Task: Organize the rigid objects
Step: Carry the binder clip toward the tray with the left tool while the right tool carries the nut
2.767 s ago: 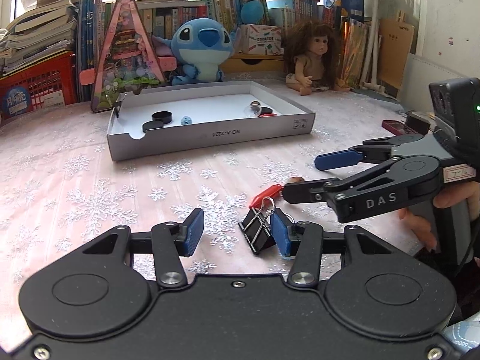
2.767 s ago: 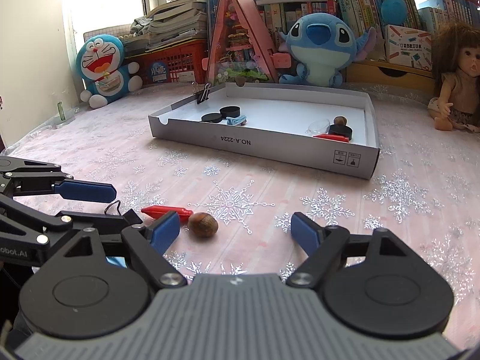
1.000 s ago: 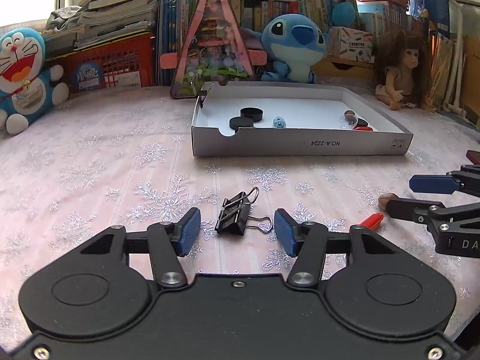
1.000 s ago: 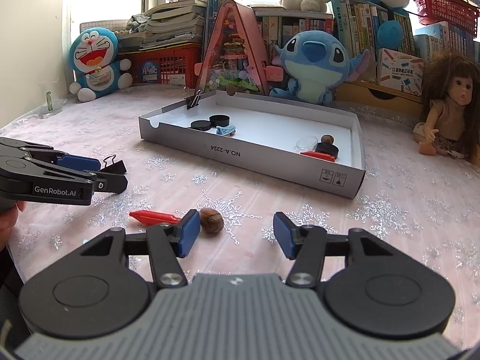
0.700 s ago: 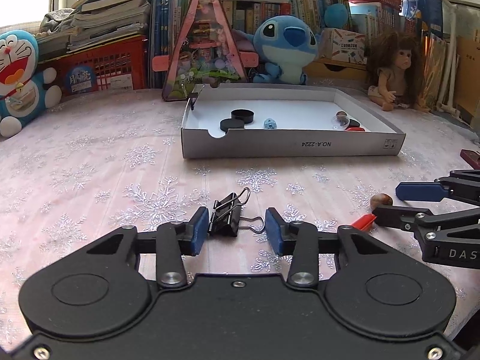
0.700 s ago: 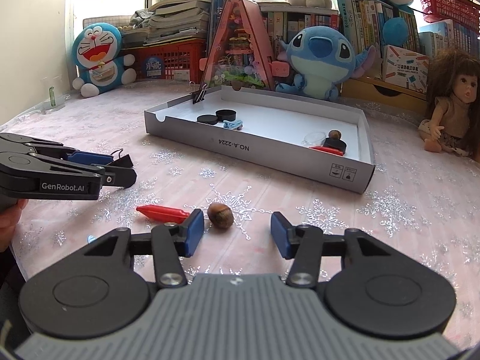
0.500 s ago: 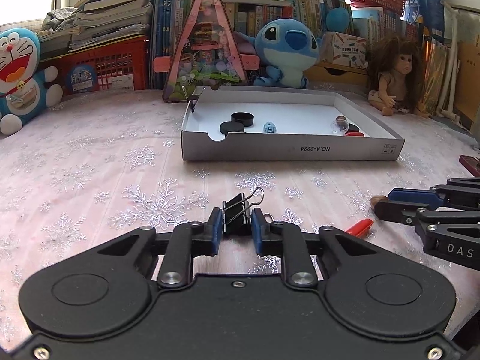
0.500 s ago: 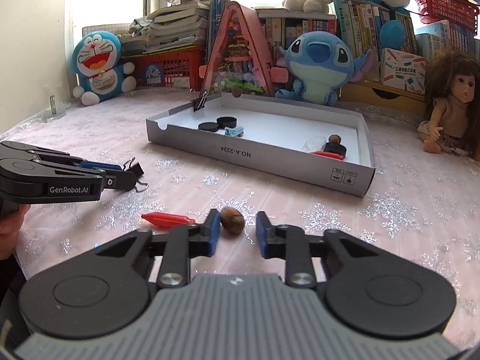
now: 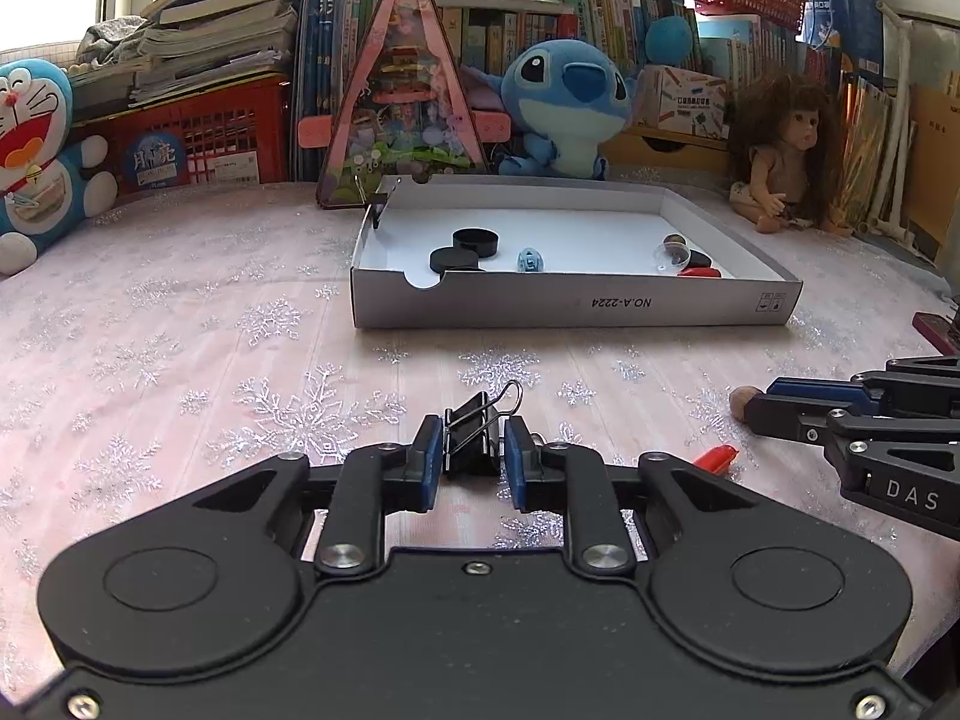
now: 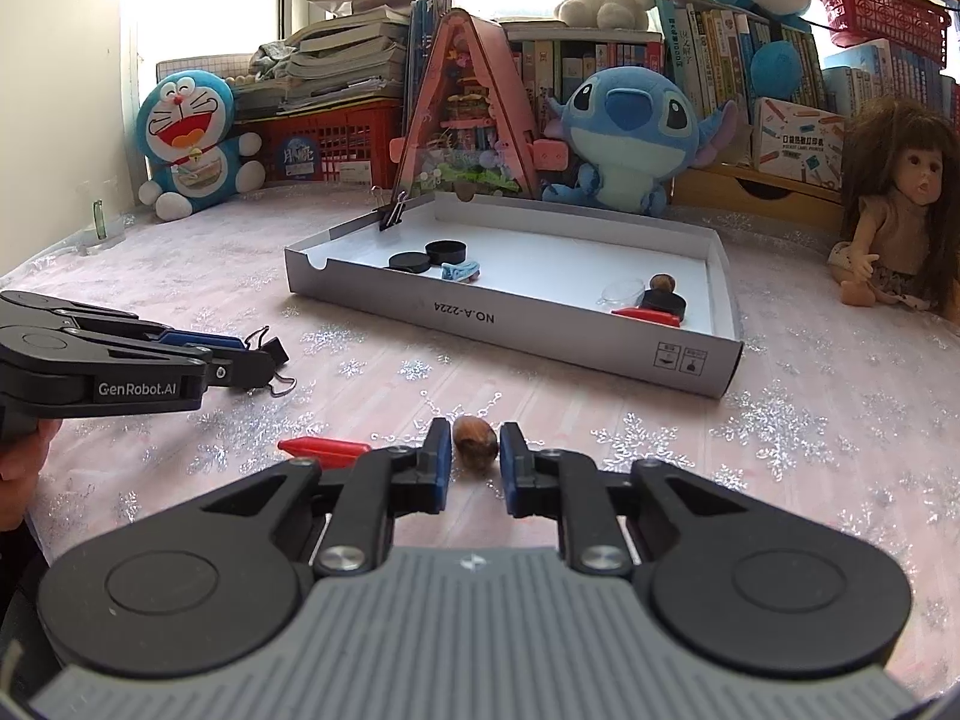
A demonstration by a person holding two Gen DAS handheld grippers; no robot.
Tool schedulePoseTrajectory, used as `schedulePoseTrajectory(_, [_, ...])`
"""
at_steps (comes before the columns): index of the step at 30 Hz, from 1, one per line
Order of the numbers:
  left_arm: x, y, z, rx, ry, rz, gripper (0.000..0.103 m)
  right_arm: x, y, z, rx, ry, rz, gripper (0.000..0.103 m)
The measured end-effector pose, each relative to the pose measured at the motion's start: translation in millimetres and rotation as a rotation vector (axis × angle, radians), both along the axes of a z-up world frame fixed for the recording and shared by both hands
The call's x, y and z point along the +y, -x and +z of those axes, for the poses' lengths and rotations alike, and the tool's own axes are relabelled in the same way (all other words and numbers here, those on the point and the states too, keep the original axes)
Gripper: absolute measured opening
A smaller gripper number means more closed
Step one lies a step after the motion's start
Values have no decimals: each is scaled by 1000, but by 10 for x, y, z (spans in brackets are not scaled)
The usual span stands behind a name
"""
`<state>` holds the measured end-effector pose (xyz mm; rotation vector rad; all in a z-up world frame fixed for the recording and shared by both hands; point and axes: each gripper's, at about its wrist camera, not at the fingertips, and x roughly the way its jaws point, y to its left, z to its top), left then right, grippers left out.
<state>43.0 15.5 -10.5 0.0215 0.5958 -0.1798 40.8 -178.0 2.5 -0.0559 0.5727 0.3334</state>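
Observation:
My left gripper (image 9: 472,450) is shut on a black binder clip (image 9: 474,438), held just above the snowflake tablecloth; it also shows in the right wrist view (image 10: 264,360). My right gripper (image 10: 474,450) is shut on a brown nut (image 10: 475,449) low over the cloth. A red peg (image 10: 324,447) lies just left of it. The grey shallow box (image 9: 576,303) stands ahead with black caps (image 9: 474,240), a blue trinket (image 9: 531,260), a clear cap, a nut and a red piece inside.
Plush toys, a pink triangular toy house (image 9: 403,102), a red basket (image 9: 198,138), books and a doll (image 9: 780,150) line the back edge. A binder clip (image 10: 390,213) is clipped on the box's far left corner. Pink cloth covers the table.
Both grippers closed from wide open: the left onto the binder clip, the right onto the nut. Both moved forward to their objects first.

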Motion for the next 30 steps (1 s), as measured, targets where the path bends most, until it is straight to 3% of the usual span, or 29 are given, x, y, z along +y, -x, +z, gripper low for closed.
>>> schedulePoseTrajectory(4, [-25, -27, -16, -7, -7, 4, 33, 16, -39, -12, -4, 5, -18, 32])
schedulePoseTrajectory(5, [-27, -40, -22, -7, -8, 5, 34, 20, -51, -16, -4, 9, -24, 40])
schedulePoseTrajectory(7, [-33, -67, -43, 0, -6, 8, 36, 17, -63, -27, 0, 12, -32, 43])
schedulePoseTrajectory(11, [-65, -72, -60, -10, -18, 6, 35, 24, -82, -51, 13, 24, -38, 44])
schedulePoseTrajectory(14, [-90, -45, -53, -15, -13, -7, 23, 42, -83, -49, 17, 29, -29, 45])
schedulePoseTrajectory(15, [-95, -39, -49, -15, -12, -8, 19, 47, -81, -46, 20, 27, -26, 44])
schedulePoseTrajectory(16, [-97, -36, -42, -15, -10, -10, 19, 50, -80, -41, 22, 24, -22, 31])
schedulePoseTrajectory(17, [-97, -33, -30, -14, -8, -12, 19, 54, -74, -33, 25, 19, -17, 26])
schedulePoseTrajectory(20, [-108, -20, -3, -16, -5, -24, 19, 69, -58, -8, 21, 12, -11, 21])
schedulePoseTrajectory(30, [-107, 9, 212, -66, 15, -40, 19, 26, -85, 101, -11, -7, -35, 21])
